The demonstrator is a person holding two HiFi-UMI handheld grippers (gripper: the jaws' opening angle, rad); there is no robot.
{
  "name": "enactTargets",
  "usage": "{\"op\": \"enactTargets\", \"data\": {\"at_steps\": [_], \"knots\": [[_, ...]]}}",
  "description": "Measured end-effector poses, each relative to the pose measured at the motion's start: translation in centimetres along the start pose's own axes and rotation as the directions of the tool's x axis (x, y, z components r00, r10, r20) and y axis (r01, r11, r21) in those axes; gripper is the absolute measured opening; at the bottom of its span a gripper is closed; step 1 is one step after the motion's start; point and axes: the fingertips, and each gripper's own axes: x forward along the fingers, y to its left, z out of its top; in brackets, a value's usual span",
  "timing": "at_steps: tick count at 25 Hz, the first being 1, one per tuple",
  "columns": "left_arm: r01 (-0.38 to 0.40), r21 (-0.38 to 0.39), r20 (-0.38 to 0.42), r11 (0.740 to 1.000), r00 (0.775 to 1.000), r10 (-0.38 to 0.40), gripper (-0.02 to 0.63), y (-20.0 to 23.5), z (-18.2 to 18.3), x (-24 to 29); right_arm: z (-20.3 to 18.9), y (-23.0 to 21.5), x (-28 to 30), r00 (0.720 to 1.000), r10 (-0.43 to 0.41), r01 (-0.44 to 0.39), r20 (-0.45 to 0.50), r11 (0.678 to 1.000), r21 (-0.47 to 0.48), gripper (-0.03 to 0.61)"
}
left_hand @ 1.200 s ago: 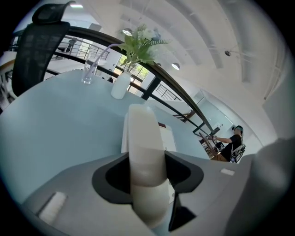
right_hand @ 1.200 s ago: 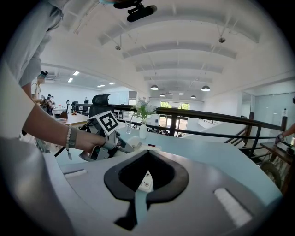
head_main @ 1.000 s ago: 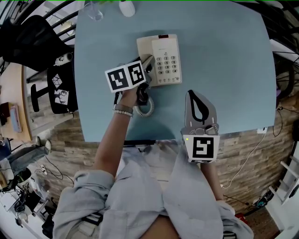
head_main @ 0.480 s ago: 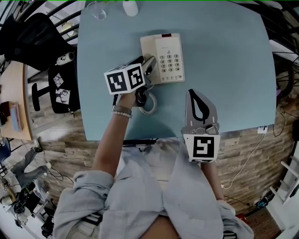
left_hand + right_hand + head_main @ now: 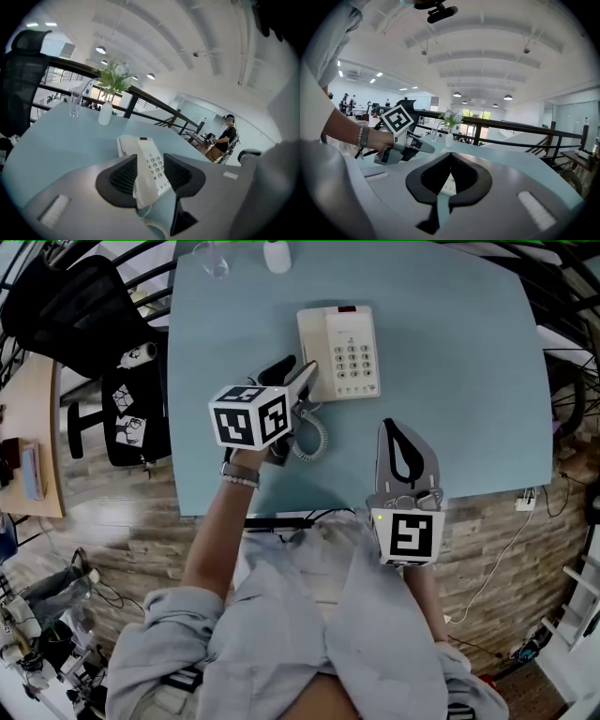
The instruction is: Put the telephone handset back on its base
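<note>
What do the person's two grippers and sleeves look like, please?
The left gripper and right gripper are grey with black-lined jaws and a white cube of black square markers. The left one's jaws are closing with the telephone's near end between them. Pale grey sleeves; beaded bracelet on the left wrist.

No legible text or numbers

The desk (image 5: 469,352) is bare to the right of the telephone (image 5: 339,351) and beyond it, so a claw can pass there freely. At the telephone's near left corner is the left claw (image 5: 296,371). Its jaws are closing, and the telephone's near end shows between them, not pressed. The coiled cord (image 5: 314,435) lies just beside it. A glass (image 5: 214,257) and a vase (image 5: 277,254) stand at the far edge.
</note>
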Motion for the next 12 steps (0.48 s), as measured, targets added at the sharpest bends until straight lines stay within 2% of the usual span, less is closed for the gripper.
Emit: {"op": "enactTargets", "data": {"at_steps": [5, 12], "knots": [[0.023, 0.109, 0.033, 0.994, 0.999, -0.027, 0.16, -1.4, 0.5, -3.0, 0.9, 1.2, -1.2, 0.999, -0.021, 0.022, 0.027, 1.0, -0.005, 0.006], [0.066, 0.188, 0.088, 0.98, 0.993, -0.083, 0.109, -3.4, 1.4, -7.1, 2.4, 2.2, -2.9, 0.996, -0.059, 0.06, 0.071, 0.998, -0.006, 0.006]]}}
